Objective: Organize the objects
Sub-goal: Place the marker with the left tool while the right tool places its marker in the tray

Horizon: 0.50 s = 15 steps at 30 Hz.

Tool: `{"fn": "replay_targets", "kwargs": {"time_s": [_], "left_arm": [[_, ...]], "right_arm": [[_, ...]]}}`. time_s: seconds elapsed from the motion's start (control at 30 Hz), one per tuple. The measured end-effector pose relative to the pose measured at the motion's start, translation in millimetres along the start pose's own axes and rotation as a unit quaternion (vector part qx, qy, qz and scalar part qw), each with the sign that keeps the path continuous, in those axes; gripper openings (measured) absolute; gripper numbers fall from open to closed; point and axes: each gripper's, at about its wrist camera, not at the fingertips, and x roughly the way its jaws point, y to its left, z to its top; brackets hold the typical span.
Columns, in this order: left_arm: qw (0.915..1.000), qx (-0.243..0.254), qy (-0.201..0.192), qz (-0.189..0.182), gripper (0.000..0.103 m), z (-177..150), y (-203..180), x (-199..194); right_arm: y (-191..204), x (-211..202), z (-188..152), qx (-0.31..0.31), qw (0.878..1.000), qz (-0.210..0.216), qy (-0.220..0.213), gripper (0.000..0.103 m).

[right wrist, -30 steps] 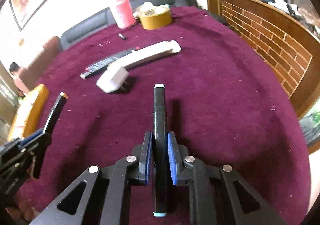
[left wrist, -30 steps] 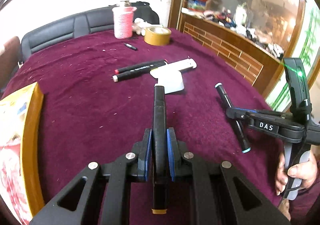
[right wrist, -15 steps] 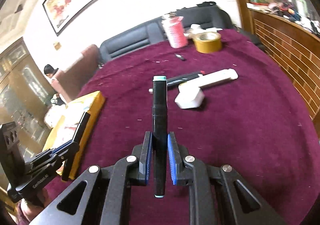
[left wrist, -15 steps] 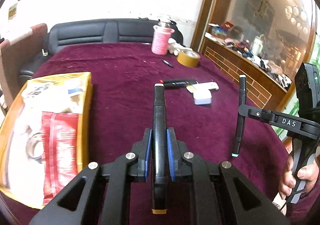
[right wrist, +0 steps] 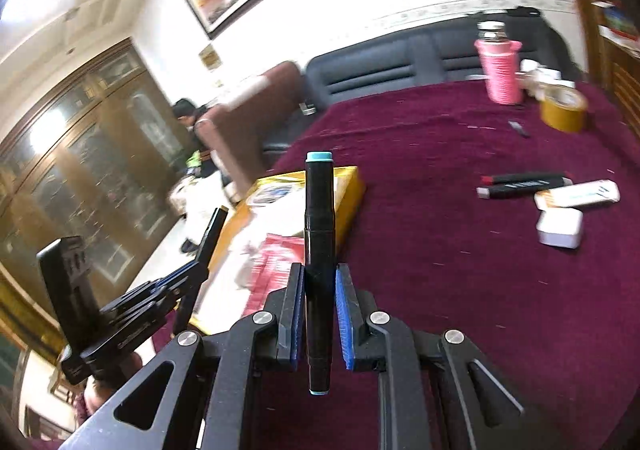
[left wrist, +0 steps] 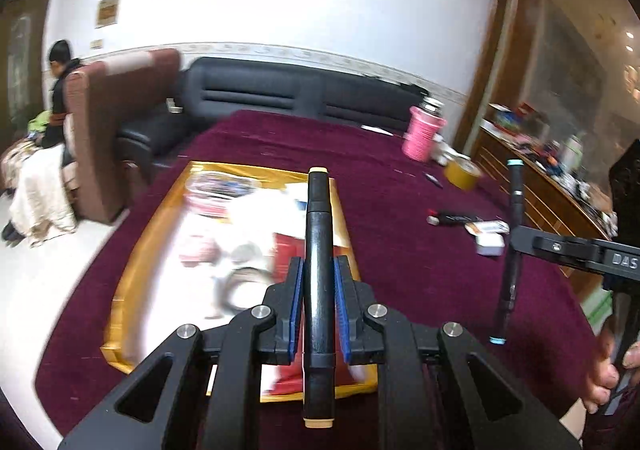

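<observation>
Both views had swung away from the far clutter toward the yellow tray (left wrist: 344, 210), which a second earlier sat only at the left edge of the left camera's picture and now filled its middle.

Leftmost lay the tray itself, on the maroon tabletop (left wrist: 400, 250), already holding blurred packets and a red wrapper. Above the tray's near right part hung the left tool (left wrist: 318, 306), clenched on a black marker with a tan cap (left wrist: 318, 234) that pointed along the fingers over the tray. To the right of the tray, over bare cloth, the right tool (right wrist: 319, 314) gripped a black marker with a teal cap (right wrist: 319, 218); seen from the left camera, that marker stood nearly upright. Well to the right of the tray lay two more markers (right wrist: 524, 182), a white remote (right wrist: 576, 194) and a white block (right wrist: 560, 228), with a roll of tape (right wrist: 564, 108) and a pink bottle (right wrist: 500, 68) beyond.

The step looked like carrying both markers to the tray. To do it well, each tool should probably come low over an open patch, lay its marker flat and parallel to a rim, then let go, one after the other so the tools do not collide.
</observation>
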Motion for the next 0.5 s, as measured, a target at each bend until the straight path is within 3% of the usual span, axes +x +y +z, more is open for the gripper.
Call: {"fn": "replay_targets", "kwargs": {"time_s": [0.27,0.5], "left_arm": [[0.998,-0.035,0.02,0.048,0.014,-4.5,58.5,8.9],[0.9928,-0.08,0.062,0.065,0.014,-11.1,98.4,42.3]], "right_arm": [[49.8,61.1,8.8,-0.016,0.996,0.067,0.053,0.017],[76.3,144.9,1.7,0.0,0.985,0.105,0.135,0.017]]}}
